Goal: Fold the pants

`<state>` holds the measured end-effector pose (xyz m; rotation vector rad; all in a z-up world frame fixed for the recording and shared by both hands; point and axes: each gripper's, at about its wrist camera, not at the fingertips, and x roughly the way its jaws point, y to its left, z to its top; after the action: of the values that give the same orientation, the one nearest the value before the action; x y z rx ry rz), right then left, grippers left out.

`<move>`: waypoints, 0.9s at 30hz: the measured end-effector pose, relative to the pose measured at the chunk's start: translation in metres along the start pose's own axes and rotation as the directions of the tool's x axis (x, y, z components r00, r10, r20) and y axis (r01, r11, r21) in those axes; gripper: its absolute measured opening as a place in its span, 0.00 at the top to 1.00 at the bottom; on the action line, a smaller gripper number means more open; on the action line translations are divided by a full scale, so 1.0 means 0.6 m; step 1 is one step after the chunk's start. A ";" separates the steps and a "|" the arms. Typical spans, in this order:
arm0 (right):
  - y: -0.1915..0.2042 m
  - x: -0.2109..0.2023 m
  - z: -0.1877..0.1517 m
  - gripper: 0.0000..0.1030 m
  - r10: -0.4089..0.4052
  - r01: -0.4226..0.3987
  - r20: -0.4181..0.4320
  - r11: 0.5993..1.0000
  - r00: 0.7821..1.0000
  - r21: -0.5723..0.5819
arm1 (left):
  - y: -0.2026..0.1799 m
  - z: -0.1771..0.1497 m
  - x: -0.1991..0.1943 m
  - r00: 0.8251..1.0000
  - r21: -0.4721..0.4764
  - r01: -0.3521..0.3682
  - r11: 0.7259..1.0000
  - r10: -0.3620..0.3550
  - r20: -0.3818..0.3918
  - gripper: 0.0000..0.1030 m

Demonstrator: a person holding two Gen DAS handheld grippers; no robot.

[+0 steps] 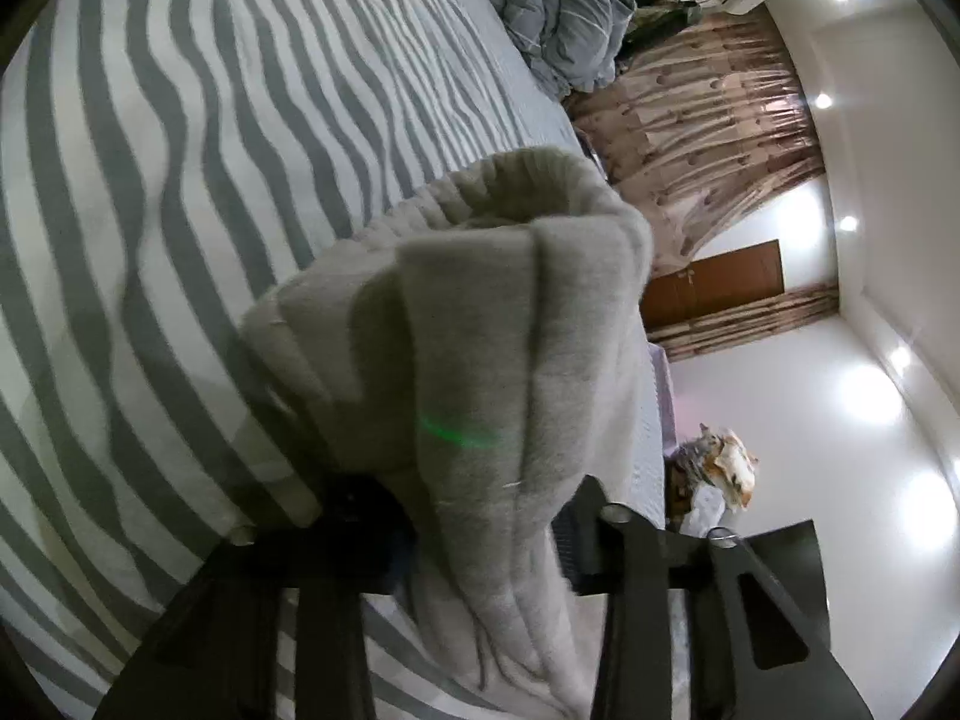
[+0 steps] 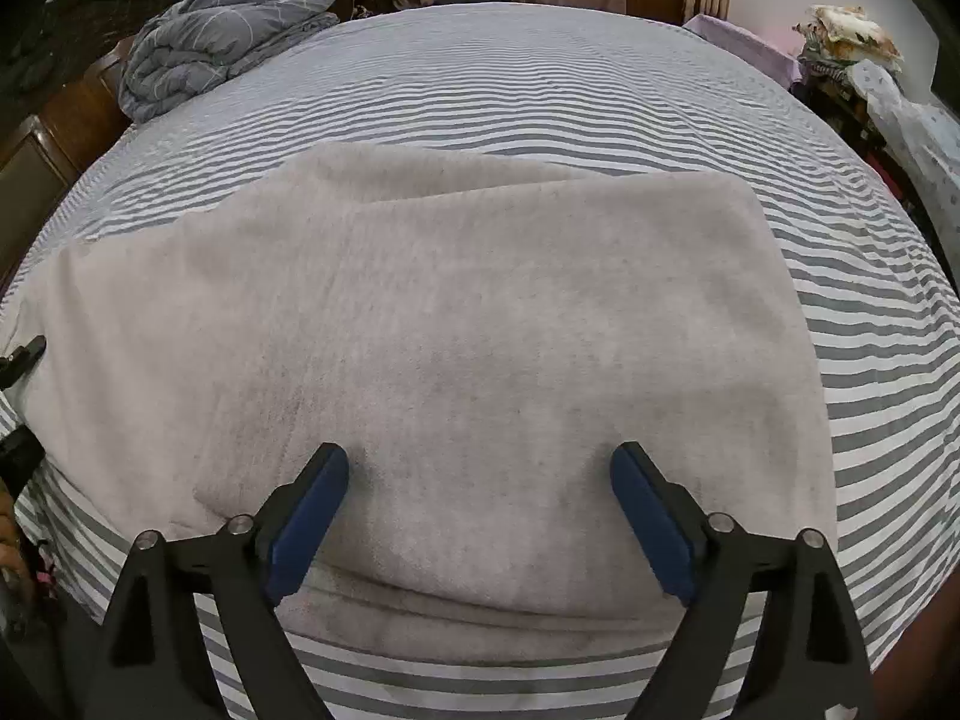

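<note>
Right gripper (image 2: 480,516): its two blue pads (image 2: 306,525) are spread wide apart, low over the near part of the pants (image 2: 420,330), with nothing between them.
Left gripper (image 1: 474,534): it pinches a bunched fold of the pants (image 1: 480,312) and holds it up off the bed (image 1: 180,180) (the cloth hides the tips, so the pinch spot is hard to see).
Pants: soft and light grey, lying flat across the middle of the bed in the right view, one layer on top of another. The far edge shows a second layer peeking out.
Bed: a sheet (image 2: 600,90) with grey and white stripes covers it.
Blanket (image 2: 228,36): grey, piled up at the far left corner of the bed, well apart from the pants.
Curtain (image 1: 702,138): brown, past the bed.
Door (image 1: 720,282): brown wood, near the curtain.
</note>
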<state>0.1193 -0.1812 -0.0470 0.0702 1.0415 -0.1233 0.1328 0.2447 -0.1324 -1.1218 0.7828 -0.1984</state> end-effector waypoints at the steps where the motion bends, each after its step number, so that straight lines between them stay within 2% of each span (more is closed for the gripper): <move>1: 0.002 0.001 -0.001 0.14 -0.008 0.008 -0.001 1.000 1.000 -0.008 | -0.001 0.000 0.000 1.000 -0.005 0.001 1.000 -0.001 0.002 0.69; 4: 0.011 0.005 -0.002 0.13 -0.033 0.033 -0.005 0.999 0.999 -0.032 | -0.012 -0.004 -0.007 1.000 0.013 -0.018 1.000 0.018 0.012 0.72; 13: 0.020 0.008 -0.004 0.10 -0.046 0.046 -0.007 0.998 0.999 -0.036 | -0.090 -0.021 -0.021 0.994 0.167 -0.101 0.981 0.093 0.058 0.76; 22: 0.023 0.005 -0.009 0.09 -0.065 0.066 0.012 0.997 0.998 -0.047 | -0.207 -0.059 -0.025 0.990 0.355 -0.137 0.925 0.112 0.090 0.78; 27: 0.030 -0.008 -0.003 0.10 -0.032 0.033 0.016 0.999 0.999 -0.029 | -0.247 -0.070 -0.020 0.988 0.404 -0.149 0.903 0.120 0.095 0.78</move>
<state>0.1178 -0.1631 -0.0441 0.0256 1.0291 -0.1376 0.1316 0.1538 -0.0074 -0.6691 0.7139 -0.1965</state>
